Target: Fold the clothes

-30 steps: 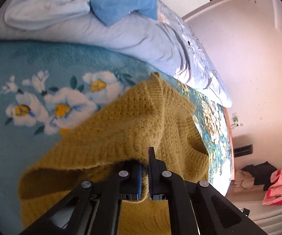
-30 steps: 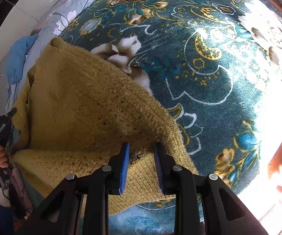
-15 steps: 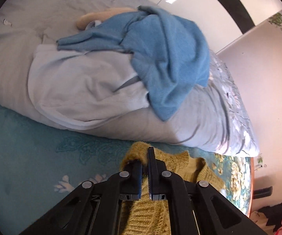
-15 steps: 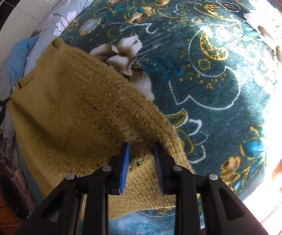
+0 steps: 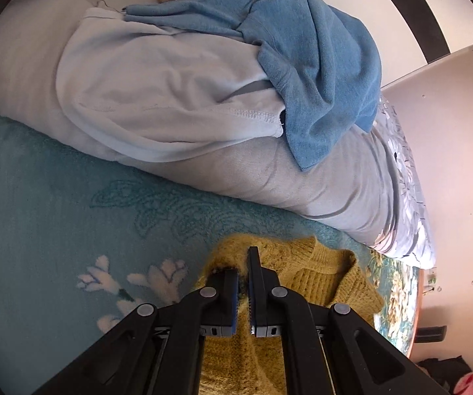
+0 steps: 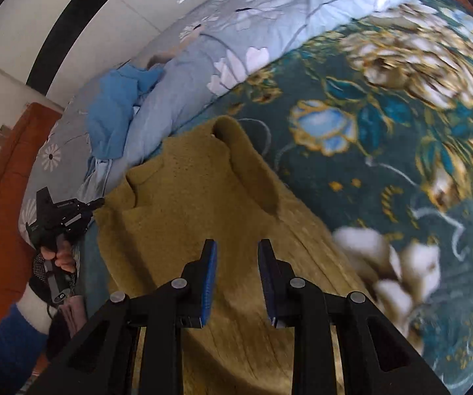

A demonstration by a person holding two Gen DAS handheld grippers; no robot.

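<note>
While left tongs grip: left tongs nearly closed, pinching a corner of the mustard knit sweater; right tongs parted, nothing between the pads, hovering over the knit.
Risk, slip: only a small bunch of loose knit sits in the left pinch; a pull could let it slide out and the fold would flop back.
Risk, skew: one corner held and the right tongs free, so the folded layer may land crooked or bunch.
Risk, snag: open weave could catch on a pad edge on release and drag the layer.
Risk, clutter: blue cloth and pale garment lie on the grey duvet just beyond the sweater; pushing forward could run the edge into them.
Sweater location: on the bed, lying on the teal floral blanket, near the duvet roll.
Sweater look: thick chunky knit, doubled over, rolled fold edge at the far side, surface fairly flat, ribbed edge rumpled by the left tongs.
Handling guess: soft, stretchy, heavy enough to sag.
</note>
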